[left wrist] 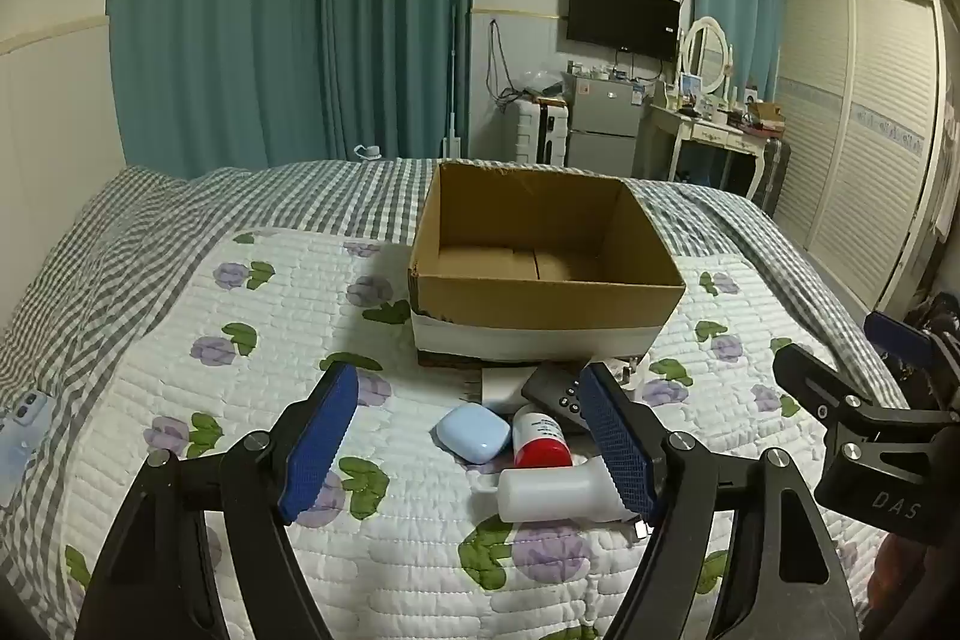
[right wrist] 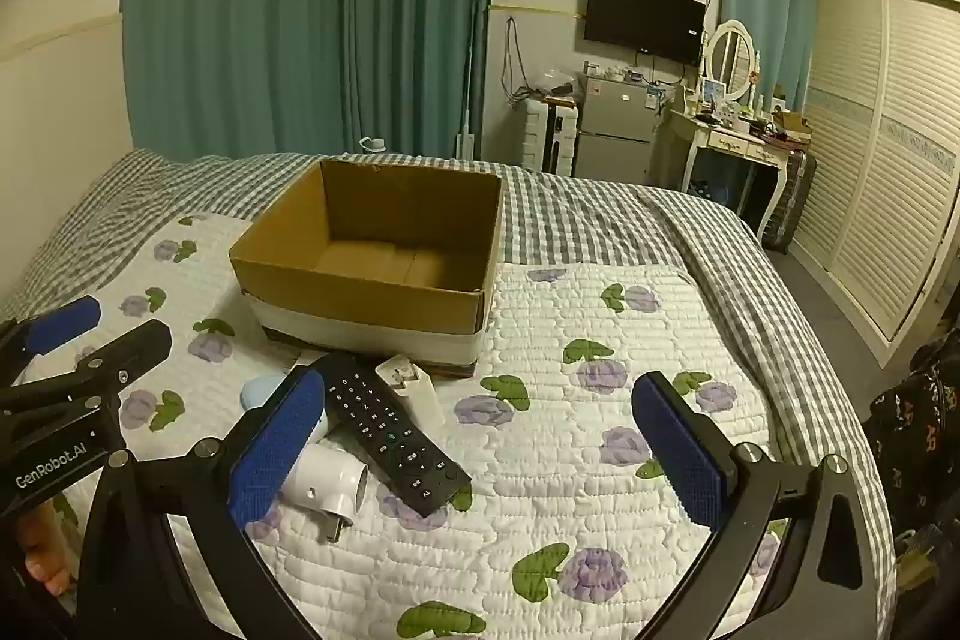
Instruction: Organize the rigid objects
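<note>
We hold the left gripper (left wrist: 468, 436) and right gripper (right wrist: 477, 436) low over the bed (right wrist: 600, 400), jaws apart and empty, before the cardboard box (right wrist: 372, 292); the remote (right wrist: 390, 430) partly hides the white charger (right wrist: 414, 388).

Bedroom — bed (left wrist: 180, 316) (wardrobe (left wrist: 864, 124) beside).

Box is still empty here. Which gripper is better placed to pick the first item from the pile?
Left. The left gripper is open with the blue case and red-capped bottle between its fingers. The right gripper is open mostly over bare quilt.
</note>
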The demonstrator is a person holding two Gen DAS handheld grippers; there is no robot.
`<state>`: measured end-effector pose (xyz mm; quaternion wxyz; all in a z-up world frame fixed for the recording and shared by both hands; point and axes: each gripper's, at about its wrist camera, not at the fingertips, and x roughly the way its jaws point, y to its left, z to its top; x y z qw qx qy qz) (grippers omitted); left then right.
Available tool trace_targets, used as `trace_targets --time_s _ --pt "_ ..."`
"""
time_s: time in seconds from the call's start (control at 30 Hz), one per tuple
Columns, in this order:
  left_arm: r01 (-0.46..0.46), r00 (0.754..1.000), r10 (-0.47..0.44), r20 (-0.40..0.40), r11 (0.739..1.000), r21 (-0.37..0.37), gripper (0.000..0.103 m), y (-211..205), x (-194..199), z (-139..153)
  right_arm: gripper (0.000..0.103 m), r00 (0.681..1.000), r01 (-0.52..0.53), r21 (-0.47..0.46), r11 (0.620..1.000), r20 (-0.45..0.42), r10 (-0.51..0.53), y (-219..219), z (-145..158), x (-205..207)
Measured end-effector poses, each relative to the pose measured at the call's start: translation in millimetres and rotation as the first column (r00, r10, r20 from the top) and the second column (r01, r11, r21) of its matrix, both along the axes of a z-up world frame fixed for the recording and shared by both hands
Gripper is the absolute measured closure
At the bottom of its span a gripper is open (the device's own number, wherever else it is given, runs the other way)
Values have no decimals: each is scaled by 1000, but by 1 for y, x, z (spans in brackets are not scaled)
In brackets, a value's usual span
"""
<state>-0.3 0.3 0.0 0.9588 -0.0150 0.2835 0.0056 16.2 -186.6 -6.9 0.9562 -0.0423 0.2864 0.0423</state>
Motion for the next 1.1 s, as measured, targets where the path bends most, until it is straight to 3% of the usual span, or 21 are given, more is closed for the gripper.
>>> trace_targets --time_s 0.2,1.1 --pt "-2 999 2 -42 1000 -14 24 5 6 -2 0 1000 -5 5 1000 -8 5 2 2 0" --pt "-15 999 15 -29 1000 8 24 3 4 -2 0 999 -32 4 999 -15 32 4 -5 -3"
